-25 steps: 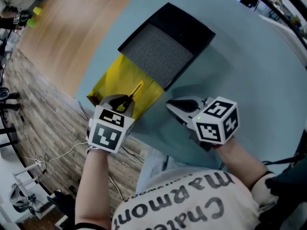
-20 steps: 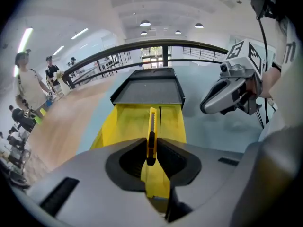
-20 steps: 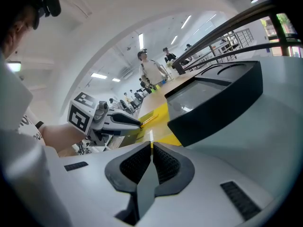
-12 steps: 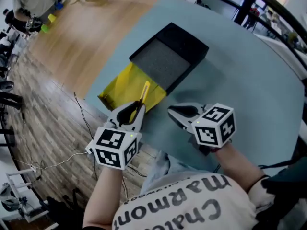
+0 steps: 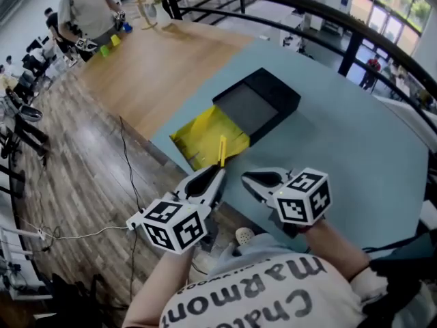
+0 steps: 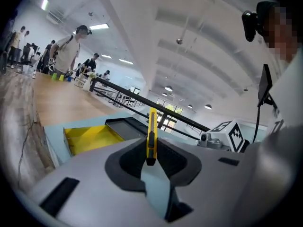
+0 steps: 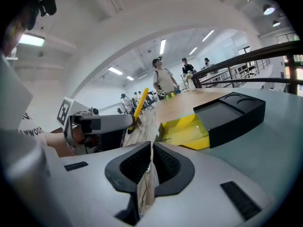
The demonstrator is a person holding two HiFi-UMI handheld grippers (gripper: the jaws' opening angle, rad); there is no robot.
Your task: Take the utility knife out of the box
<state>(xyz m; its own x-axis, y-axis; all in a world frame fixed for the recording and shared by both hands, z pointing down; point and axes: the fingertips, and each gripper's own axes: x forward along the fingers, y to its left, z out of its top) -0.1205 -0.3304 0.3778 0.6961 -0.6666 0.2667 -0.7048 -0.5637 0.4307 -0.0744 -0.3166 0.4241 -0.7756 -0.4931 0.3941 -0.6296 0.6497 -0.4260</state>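
Left claw (image 5: 217,171): clamping the utility knife (image 5: 222,151) by its tail, the rest sticking out past the tips.
Right claw (image 5: 247,178): pinched together, carrying nothing.
Box (image 5: 205,130): lying open ahead of both claws, the knife out of it.
Handling: looking light, stiff and slick, so gripping the flat sides mid-body seems safest.

Only readable print I can spot is on the person's white shirt (image 5: 273,294) at the bottom of the head view. It has big dark letters, upside down from this angle: "Marmon" on one line and "Chate" on the other, both cut off partway.
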